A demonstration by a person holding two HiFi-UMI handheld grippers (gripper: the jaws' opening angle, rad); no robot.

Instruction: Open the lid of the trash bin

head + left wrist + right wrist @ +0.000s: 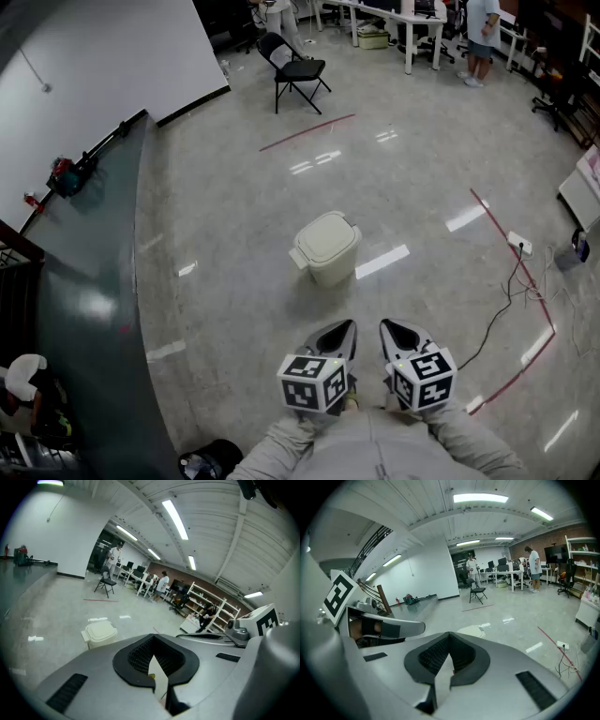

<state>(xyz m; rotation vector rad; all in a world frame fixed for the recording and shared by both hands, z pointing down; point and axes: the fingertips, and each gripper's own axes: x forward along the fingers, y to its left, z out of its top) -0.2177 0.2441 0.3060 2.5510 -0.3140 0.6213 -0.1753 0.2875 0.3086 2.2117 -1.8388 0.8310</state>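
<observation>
I am holding both tools low and close to my body, side by side, with their noses pointing forward at the cream plastic trash bin with rounded corners (325, 246). I judge this is only a carrying pose, because the bin is standing on the shiny grey floor (234, 234) ahead of me, well apart from both tools.

The left gripper (342, 330) is clenched: its two black ribbed jaws are meeting at the tips and nothing is sitting between them. The right gripper (394, 330) is in the same condition, pressed together and empty. I think closed tips are suiting a push or a hook under an edge better than a grasp.

The lid of the bin is lying flat and closed. A small tab is sticking out at one side of it, and that looks to me like the place to lift, so the opening is not begun.

About writing: I am finding no brand, label or word on the bin in any view. The marker cube (314, 382) on the left tool is showing only black-and-white square patterns, not letters. A red tape line (307, 132) is crossing the floor behind the bin.
</observation>
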